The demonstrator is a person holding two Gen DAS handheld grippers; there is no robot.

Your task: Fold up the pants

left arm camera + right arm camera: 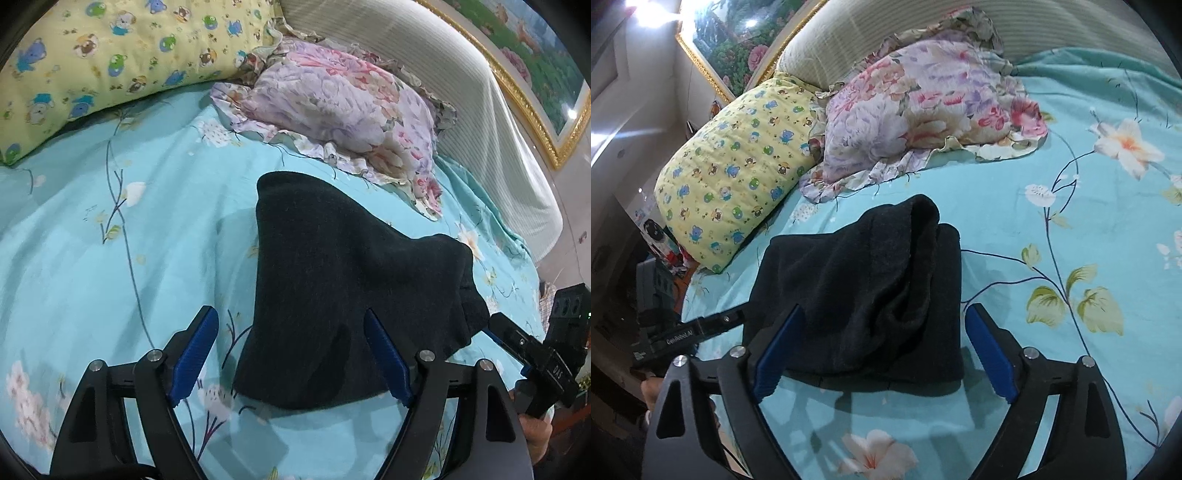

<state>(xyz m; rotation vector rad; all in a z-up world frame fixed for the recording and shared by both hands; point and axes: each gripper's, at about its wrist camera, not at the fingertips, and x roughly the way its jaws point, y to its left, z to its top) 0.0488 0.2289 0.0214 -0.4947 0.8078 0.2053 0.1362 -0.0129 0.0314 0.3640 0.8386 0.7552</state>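
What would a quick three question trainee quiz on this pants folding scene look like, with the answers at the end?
1. True or false: the left gripper is shut on the black pants.
2. Multiple choice: what lies nearest beyond the pants? A) the floral ruffled pillow B) a laundry basket C) a stack of towels
3. Fill in: the pants lie in a folded bundle on the ____ floral bedsheet.

Key:
1. False. Both it and the right gripper are open, fingers spread either side of the near edge of the bundle.
2. A, with the yellow cartoon-print pillow next to it.
3. Turquoise.
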